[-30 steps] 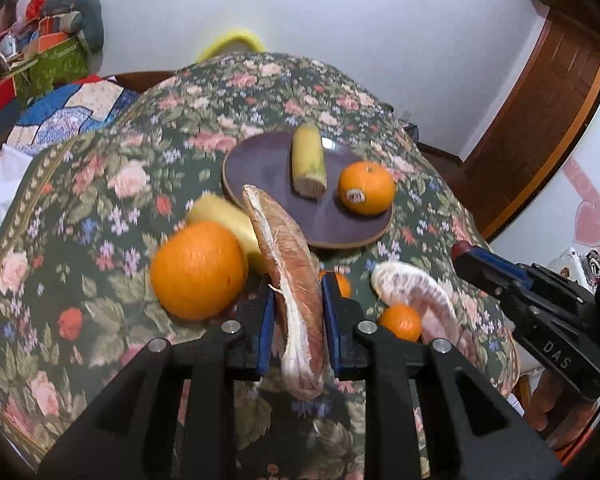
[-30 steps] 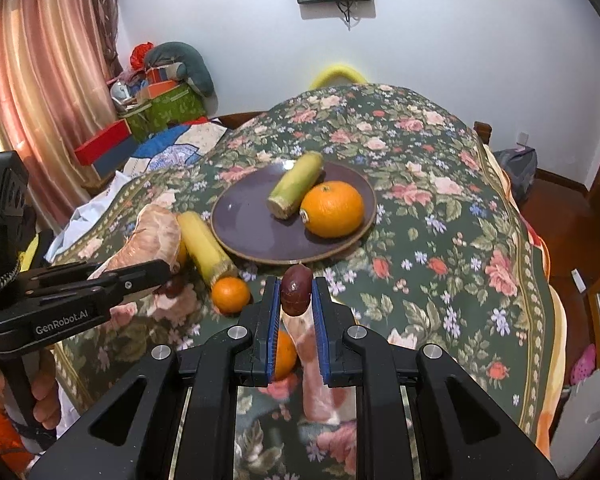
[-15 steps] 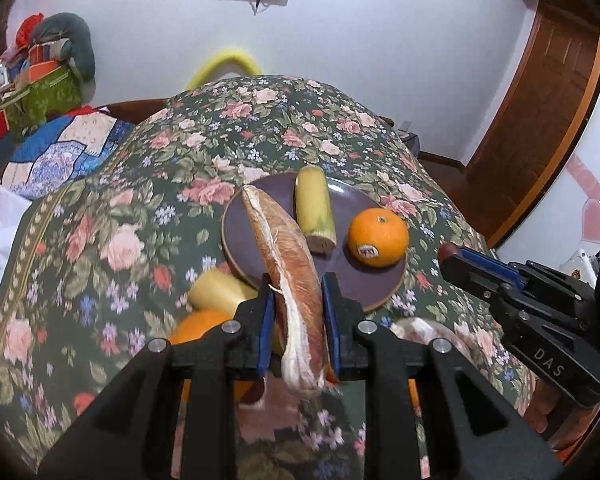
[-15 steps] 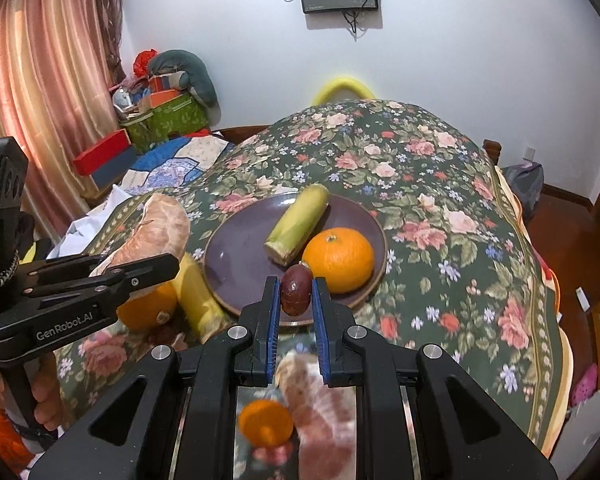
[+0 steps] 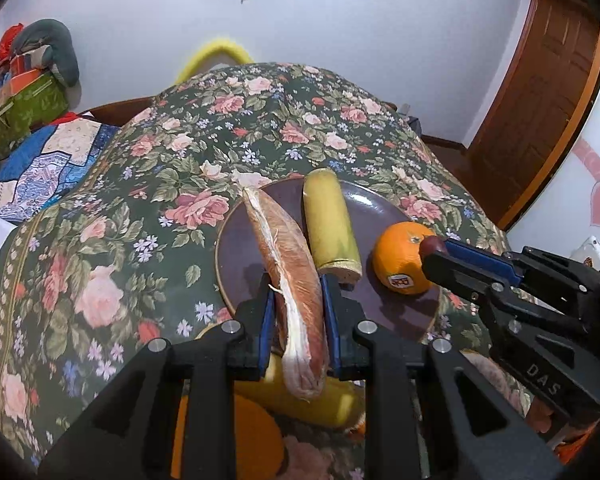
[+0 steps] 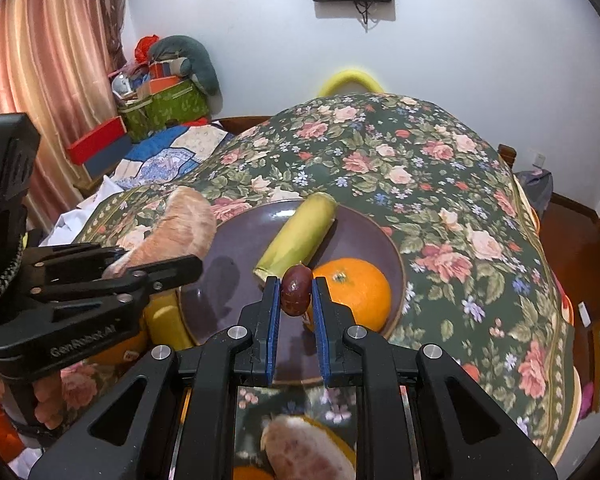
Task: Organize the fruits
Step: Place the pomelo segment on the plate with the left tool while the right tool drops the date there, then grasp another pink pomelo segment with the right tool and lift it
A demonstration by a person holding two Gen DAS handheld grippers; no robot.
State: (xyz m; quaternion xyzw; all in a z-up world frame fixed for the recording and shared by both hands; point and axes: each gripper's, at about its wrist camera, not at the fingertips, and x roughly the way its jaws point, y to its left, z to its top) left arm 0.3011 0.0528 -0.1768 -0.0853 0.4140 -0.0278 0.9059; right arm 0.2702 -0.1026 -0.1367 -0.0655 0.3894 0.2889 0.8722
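My left gripper is shut on a long peeled pomelo segment, held over the left half of the dark purple plate. On that plate lie a yellow-green sugarcane piece and an orange. My right gripper is shut on a small dark red fruit, just above the plate, between the sugarcane piece and the orange. The left gripper with its pomelo segment shows at the left of the right wrist view.
The plate rests on a floral tablecloth. Near the front edge, under the grippers, lie another orange, a second sugarcane piece and another pomelo segment. Boxes and bedding stand far left, a wooden door right.
Both grippers have moved forward from the loose fruit at the table's front to over the plate, each still holding its fruit. The loose fruits now sit beneath and behind the fingers.
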